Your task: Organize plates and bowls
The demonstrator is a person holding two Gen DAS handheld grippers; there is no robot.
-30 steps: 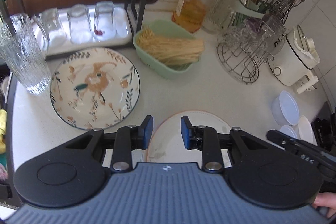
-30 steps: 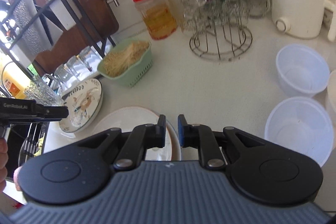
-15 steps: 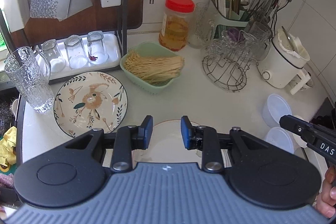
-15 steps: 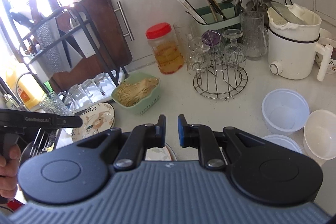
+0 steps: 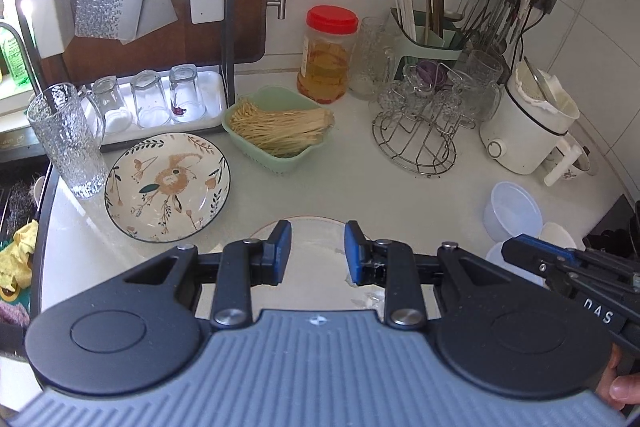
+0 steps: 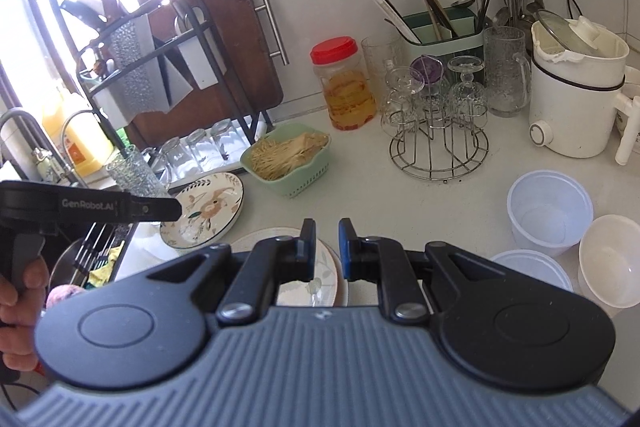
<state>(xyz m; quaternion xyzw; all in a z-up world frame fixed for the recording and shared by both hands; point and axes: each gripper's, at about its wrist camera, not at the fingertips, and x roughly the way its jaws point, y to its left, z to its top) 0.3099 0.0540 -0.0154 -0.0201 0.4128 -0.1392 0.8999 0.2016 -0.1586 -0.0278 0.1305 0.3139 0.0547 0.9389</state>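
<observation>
Home kitchen: counter (image 5: 352, 187), utensil holder (image 6: 440, 27), kettle (image 6: 572, 99).

The white countertop (image 5: 348, 179) carries a floral plate (image 5: 167, 185), green noodle basket (image 5: 276, 133), wire rack (image 5: 414, 147) and plastic bowls (image 6: 550, 213).

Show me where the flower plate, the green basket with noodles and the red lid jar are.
flower plate (image 5: 168, 187), left wrist view, on its painted centre.
green basket (image 5: 280, 161), left wrist view, on its front wall.
red lid jar (image 6: 350, 95), right wrist view, on its clear body.

Bare worktop (image 5: 352, 183) runs through the middle, between the green basket (image 5: 276, 131) and the wire glass rack (image 5: 414, 143). The back edge is crowded; bowls (image 6: 550, 213) block the right edge, a patterned plate (image 5: 168, 187) the left.
</observation>
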